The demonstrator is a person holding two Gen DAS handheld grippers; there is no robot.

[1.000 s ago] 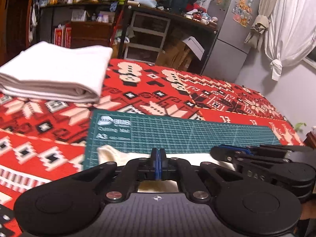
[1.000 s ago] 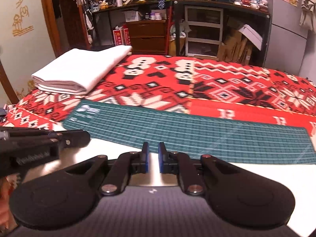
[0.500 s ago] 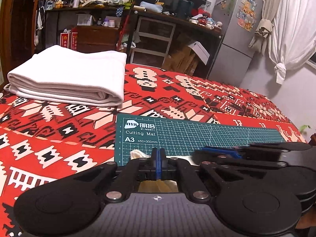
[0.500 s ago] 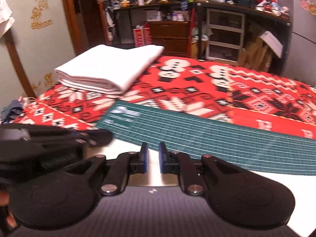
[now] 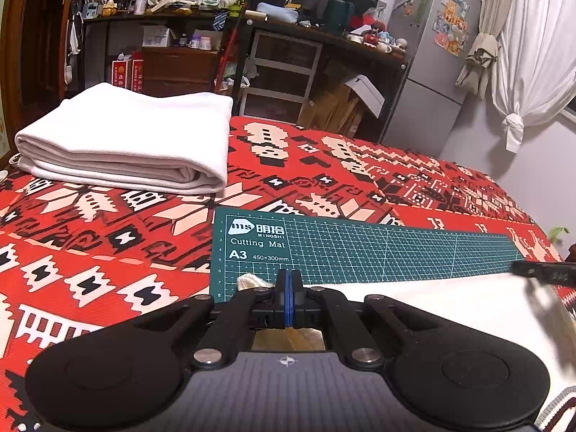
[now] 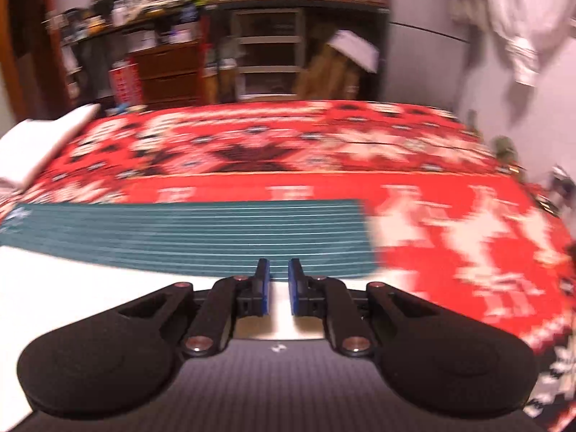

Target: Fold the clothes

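A cream knit garment (image 5: 432,306) lies flat along the near edge of the green cutting mat (image 5: 360,252). My left gripper (image 5: 287,273) is shut at the garment's left end, where a small cream corner (image 5: 252,281) sticks out beside its tips. In the right wrist view, which is blurred by motion, my right gripper (image 6: 275,270) hovers over the garment (image 6: 90,288) at the mat's (image 6: 180,234) near edge. Its pads stand a narrow gap apart with nothing between them. The right gripper's tip (image 5: 540,271) shows at the far right of the left wrist view.
A folded white stack (image 5: 126,136) rests on the red patterned bedspread (image 5: 90,252) at the back left. Behind the bed are cluttered shelves (image 5: 180,18), drawers and a grey fridge (image 5: 424,72). A white curtain (image 5: 532,54) hangs at the right.
My right gripper has swung away to the right along the garment's edge, parting from the left gripper. The left gripper stays shut at the cream corner.
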